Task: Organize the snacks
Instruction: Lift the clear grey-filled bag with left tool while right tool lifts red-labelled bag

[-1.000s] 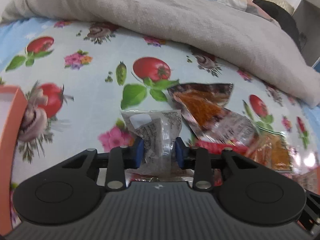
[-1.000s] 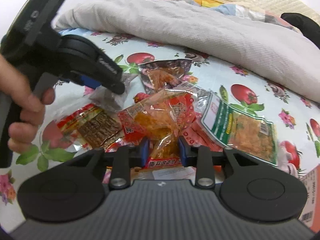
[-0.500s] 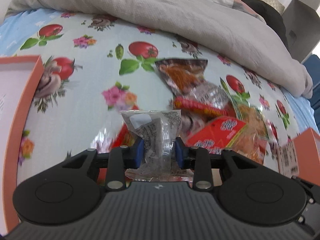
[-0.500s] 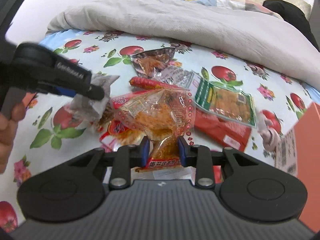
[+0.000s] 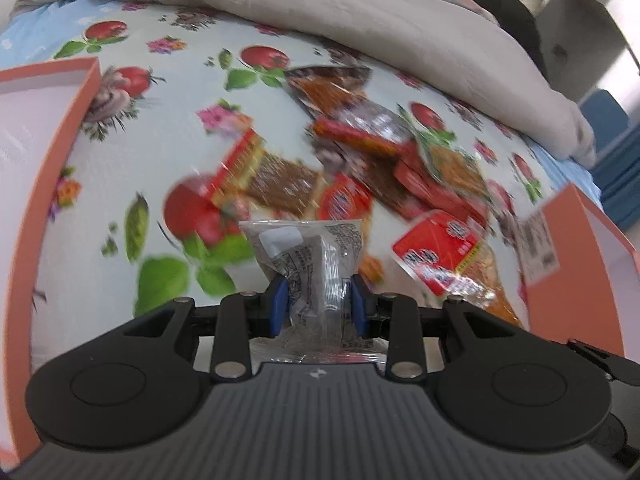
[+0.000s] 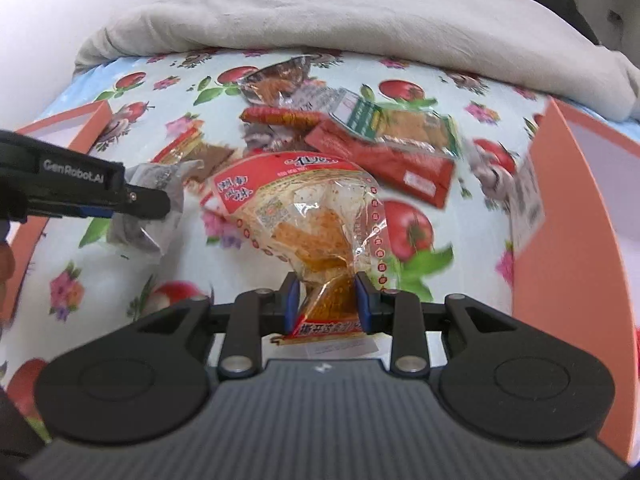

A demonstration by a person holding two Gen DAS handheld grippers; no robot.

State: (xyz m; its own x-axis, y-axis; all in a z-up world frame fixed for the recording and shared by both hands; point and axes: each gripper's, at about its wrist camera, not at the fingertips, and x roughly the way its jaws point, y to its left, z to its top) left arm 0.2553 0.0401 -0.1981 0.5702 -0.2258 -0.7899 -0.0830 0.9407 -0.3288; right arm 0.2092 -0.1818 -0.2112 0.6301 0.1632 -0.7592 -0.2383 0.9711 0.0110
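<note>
Bed w/ tomato-print sheet (image 5: 100, 208) and grey blanket (image 6: 360, 20) bunched at the far side. Left claw (image 5: 319, 307) is clamped on a clear grey-print snack packet (image 5: 308, 256); right claw (image 6: 327, 300) is pinched on a red-and-clear orange snack bag (image 6: 304, 216), both packs sticking out ahead of the pads. Snack pile (image 6: 360, 136) lies ahead of both claws, w/ orange boxes (image 6: 568, 216) on either side.

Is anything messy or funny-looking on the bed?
Yes. The snack packets lie in a jumbled, overlapping heap on the tomato-print sheet, not in either orange box. The left tool pinches a clear grey packet and the right tool a red-and-orange one, both crumpled.
</note>
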